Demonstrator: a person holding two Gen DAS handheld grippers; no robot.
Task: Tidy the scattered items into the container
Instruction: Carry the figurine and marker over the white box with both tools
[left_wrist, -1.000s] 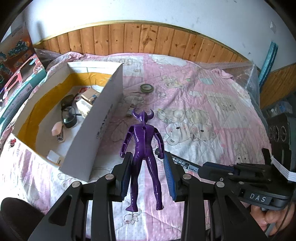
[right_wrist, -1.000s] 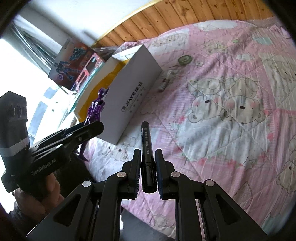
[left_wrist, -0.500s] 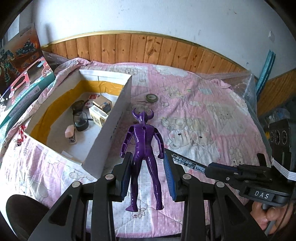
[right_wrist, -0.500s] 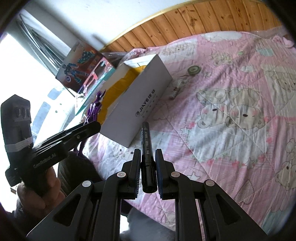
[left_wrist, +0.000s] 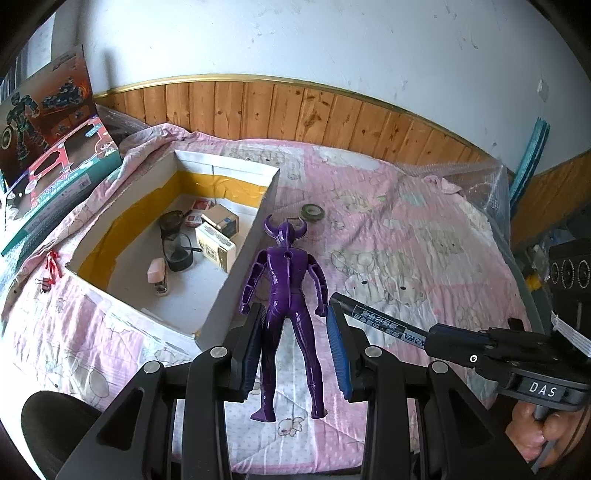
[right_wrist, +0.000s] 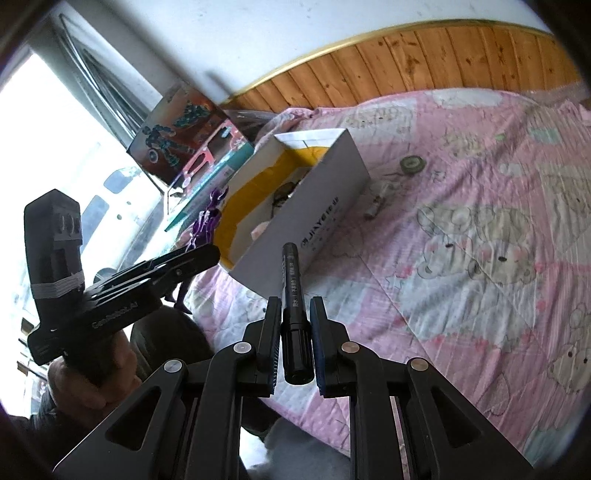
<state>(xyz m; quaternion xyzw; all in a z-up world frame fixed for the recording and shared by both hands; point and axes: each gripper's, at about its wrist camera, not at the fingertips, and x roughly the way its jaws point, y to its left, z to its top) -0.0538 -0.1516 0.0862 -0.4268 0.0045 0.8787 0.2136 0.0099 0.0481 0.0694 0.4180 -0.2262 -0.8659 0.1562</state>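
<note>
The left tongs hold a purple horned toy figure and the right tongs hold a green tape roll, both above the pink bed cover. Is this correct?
One detail is wrong. The right tongs hold a black marker pen, as the right wrist view shows. The green tape roll lies on the pink bed cover. The left tongs do hold the purple horned toy figure.

White plaster wall (left_wrist: 332, 40), knotty wood wainscot (left_wrist: 303, 110) with gold trim, pink bear-print bedspread (left_wrist: 424, 236), bright window (right_wrist: 44, 155) at left
</note>
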